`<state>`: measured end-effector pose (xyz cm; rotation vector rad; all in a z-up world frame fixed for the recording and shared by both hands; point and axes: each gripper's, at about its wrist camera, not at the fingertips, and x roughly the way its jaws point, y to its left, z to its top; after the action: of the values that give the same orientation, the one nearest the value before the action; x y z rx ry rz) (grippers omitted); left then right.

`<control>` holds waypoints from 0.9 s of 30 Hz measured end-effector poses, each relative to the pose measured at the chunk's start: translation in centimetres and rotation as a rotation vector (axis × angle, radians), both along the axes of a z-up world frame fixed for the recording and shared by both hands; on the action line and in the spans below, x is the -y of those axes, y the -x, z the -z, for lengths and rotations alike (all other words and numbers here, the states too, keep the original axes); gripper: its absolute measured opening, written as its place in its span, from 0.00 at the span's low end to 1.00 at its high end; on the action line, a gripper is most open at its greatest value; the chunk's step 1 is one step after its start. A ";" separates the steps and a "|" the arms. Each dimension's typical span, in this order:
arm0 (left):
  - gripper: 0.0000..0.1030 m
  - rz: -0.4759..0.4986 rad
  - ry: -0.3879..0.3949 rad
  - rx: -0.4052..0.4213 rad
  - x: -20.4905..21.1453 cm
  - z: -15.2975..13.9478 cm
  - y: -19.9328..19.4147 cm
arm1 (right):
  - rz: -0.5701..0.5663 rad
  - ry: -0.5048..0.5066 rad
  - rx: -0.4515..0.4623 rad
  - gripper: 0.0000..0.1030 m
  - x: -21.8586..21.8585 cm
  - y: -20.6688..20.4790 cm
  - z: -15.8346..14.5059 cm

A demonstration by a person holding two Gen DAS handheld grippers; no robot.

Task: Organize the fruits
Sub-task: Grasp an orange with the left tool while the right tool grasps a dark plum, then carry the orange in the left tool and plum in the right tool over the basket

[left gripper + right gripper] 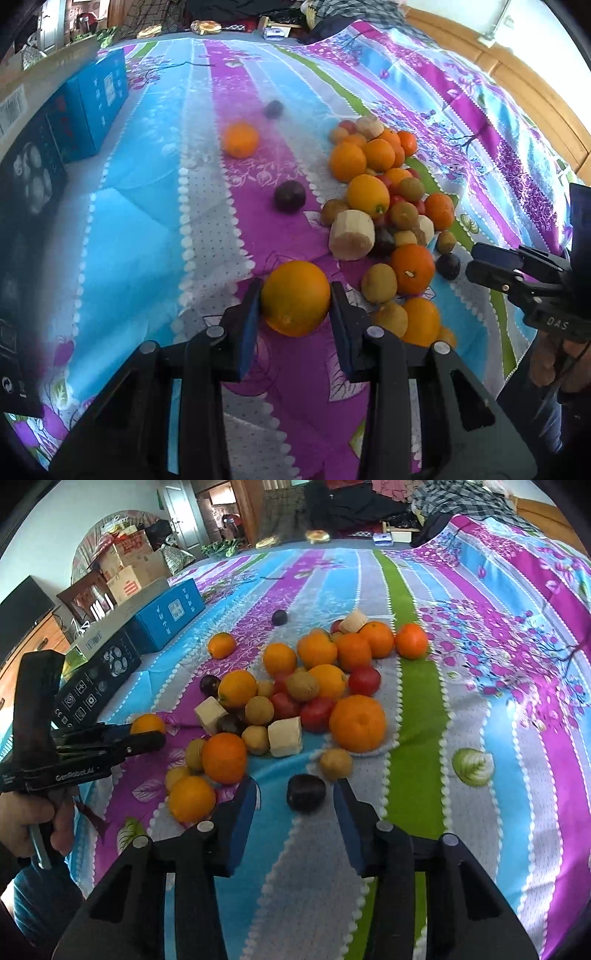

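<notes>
Sorting barely begun on a striped floral bedspread (pixel 155 206): only one orange (pixel 241 139) and two dark purple fruits (pixel 289 196) set apart on the purple stripe, well clear of the main heap of oranges, tomatoes, small brown fruits and pale peeled chunks (pixel 295 686) still jumbled together. Left gripper (pixel 295 295) clenched on a large orange (pixel 295 297), pads pressed against both sides, just beside the heap's near edge. Right gripper (pixel 295 797) parted around a dark purple fruit (pixel 306 792) resting on the bedspread at the heap's near edge, pads not touching it; nearly everything left to do.
</notes>
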<state>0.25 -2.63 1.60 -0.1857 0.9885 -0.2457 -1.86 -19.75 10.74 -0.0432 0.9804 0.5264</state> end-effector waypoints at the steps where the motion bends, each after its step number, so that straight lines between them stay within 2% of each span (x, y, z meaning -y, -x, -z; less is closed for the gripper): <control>1: 0.35 -0.003 0.004 -0.002 -0.1 0.1 -0.1 | -0.001 0.008 -0.006 0.46 -0.1 -0.2 0.3; 5: 0.35 -0.006 0.001 -0.004 0.0 0.2 -0.2 | -0.004 0.049 -0.039 0.46 -0.7 -1.2 1.8; 12: 0.35 -0.020 -0.015 -0.003 0.2 0.2 -0.2 | 0.002 0.126 -0.011 0.28 -1.1 -1.0 2.8; 15: 0.35 -0.033 -0.040 0.008 0.4 -0.5 0.0 | 0.020 0.129 -0.002 0.28 -1.1 -0.7 2.4; 20: 0.35 -0.070 -0.068 0.050 0.3 -2.9 0.5 | 0.077 0.080 0.021 0.28 -0.5 -0.2 0.1; 27: 0.35 -0.159 -0.118 0.134 -1.0 -8.6 1.7 | 0.113 0.027 0.113 0.28 -1.4 0.4 -5.6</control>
<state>-1.47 -1.62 10.16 -0.1371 0.8478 -0.0535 -2.27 -18.35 16.31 -0.0409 0.8745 0.4025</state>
